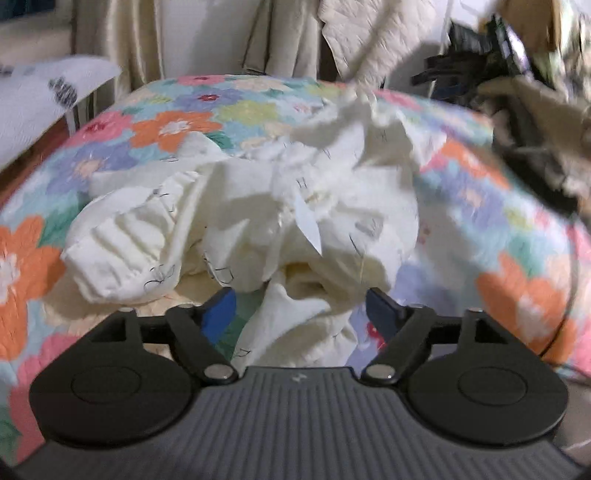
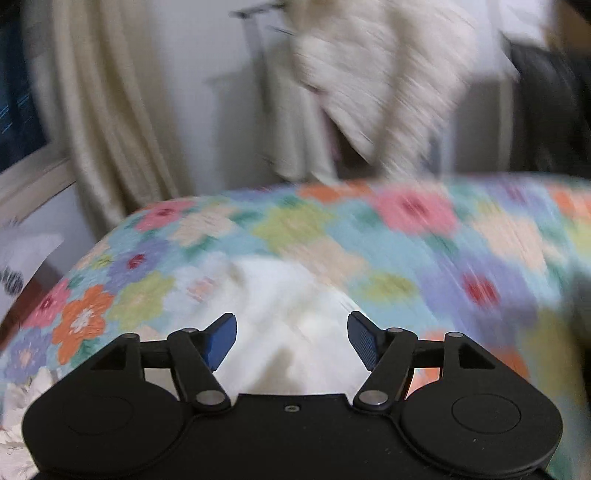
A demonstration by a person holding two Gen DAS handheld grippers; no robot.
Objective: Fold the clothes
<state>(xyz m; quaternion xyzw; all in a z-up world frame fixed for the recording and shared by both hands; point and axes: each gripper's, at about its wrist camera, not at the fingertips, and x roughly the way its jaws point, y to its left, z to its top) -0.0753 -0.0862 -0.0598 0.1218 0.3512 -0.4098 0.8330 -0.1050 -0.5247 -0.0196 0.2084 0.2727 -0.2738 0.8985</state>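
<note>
A crumpled cream-white garment [image 1: 251, 221] with small dark marks and a ribbed cuff lies in a heap on a flowered quilt [image 1: 177, 122]. My left gripper [image 1: 300, 310] hovers at the heap's near edge, open, with a fold of the cloth lying between its blue pads [image 1: 218, 310] but not pinched. In the blurred right wrist view the same white garment [image 2: 291, 332] shows just ahead of my right gripper [image 2: 291, 339], which is open and holds nothing. The flowered quilt [image 2: 369, 240] spreads beyond it.
Beige curtains [image 1: 122, 40] and a pale hanging quilted cloth [image 1: 365, 33] stand behind the bed. A white patterned surface [image 1: 40, 99] sits at left. Dark clutter and a person's sleeve [image 1: 532, 110] are at the right. A window frame [image 2: 26, 155] is at far left.
</note>
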